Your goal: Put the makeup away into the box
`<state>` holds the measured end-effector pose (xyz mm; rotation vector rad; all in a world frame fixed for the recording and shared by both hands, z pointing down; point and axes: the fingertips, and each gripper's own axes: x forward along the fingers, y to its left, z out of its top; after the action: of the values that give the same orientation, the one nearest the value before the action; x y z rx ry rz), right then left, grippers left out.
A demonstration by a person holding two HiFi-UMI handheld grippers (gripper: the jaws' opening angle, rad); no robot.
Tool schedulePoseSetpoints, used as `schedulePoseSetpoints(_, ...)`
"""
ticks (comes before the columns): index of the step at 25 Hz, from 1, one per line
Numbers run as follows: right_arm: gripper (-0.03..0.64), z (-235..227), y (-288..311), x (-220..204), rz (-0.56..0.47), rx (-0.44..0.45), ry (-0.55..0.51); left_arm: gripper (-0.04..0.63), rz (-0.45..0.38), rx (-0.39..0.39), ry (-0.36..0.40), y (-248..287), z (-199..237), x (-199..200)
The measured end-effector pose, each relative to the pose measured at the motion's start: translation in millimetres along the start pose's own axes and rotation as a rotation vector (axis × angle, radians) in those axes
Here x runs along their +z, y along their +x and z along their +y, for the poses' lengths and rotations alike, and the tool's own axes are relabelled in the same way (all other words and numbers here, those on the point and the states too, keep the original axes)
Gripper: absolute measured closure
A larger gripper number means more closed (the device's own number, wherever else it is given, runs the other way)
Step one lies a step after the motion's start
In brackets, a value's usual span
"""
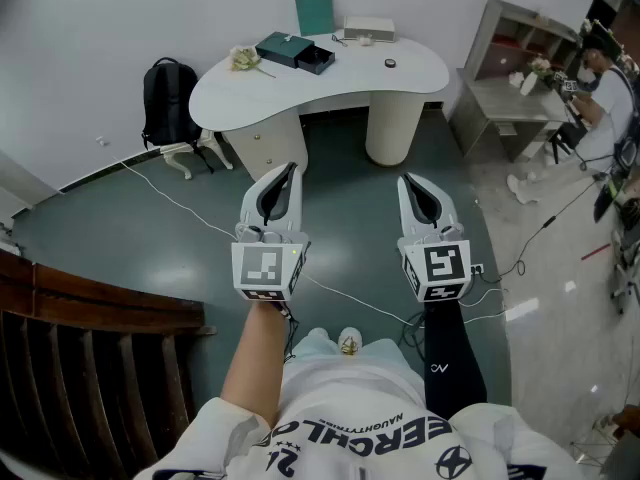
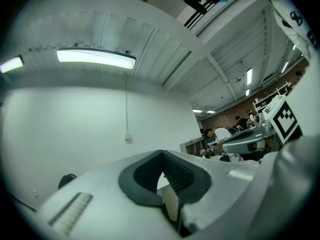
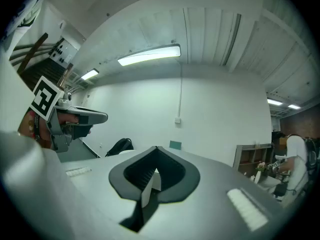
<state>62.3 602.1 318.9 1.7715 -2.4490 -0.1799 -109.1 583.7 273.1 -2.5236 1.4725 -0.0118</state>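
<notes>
L hand-held gripper (image 1: 290, 171) & R hand-held gripper (image 1: 406, 183) hanging shut, empty, level | standing well off tabletop (image 1: 330, 83) | teal box (image 1: 285, 48) sitting open, prob. awaiting makeup

You hold your left white two-jaw tool (image 1: 291, 171) and your right white two-jaw tool (image 1: 404, 181) side by side, pointing forward, both with jaws closed and empty.

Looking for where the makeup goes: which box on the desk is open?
The dark teal box, with its drawer pulled out to the right; the pale flat box behind it looks closed.
</notes>
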Motion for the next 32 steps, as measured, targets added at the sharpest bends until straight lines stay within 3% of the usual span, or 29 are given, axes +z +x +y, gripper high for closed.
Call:
schedulePoseSetpoints(4,0.586,-4,-5,1,-0.002,-0.008,-0.012,0.595,0.014,0.008,0.079,-2,-7,3)
schedulePoseSetpoints(8,0.586,-4,-7,1,0.004,-0.013,-0.016,0.595,0.010,-0.001,0.096,-2,-14,5)
schedulePoseSetpoints(13,0.586,-7,-5,2,-0.001,-0.020,-0.021,0.595,0.009,0.091,0.141,-2,-2,8)
schedulePoseSetpoints(20,0.586,-9,6,1,-0.018,-0.018,-0.010,0.595,-0.029,0.014,0.081,8,-8,10)
schedulePoseSetpoints(27,0.586,-10,22,0,-0.001,-0.024,-0.012,0.595,-0.036,0.010,-0.030,14,5,11)
schedulePoseSetpoints(32,0.586,-11,33,0,0.004,-0.023,-0.016,0.595,0.000,0.019,0.043,24,13,5)
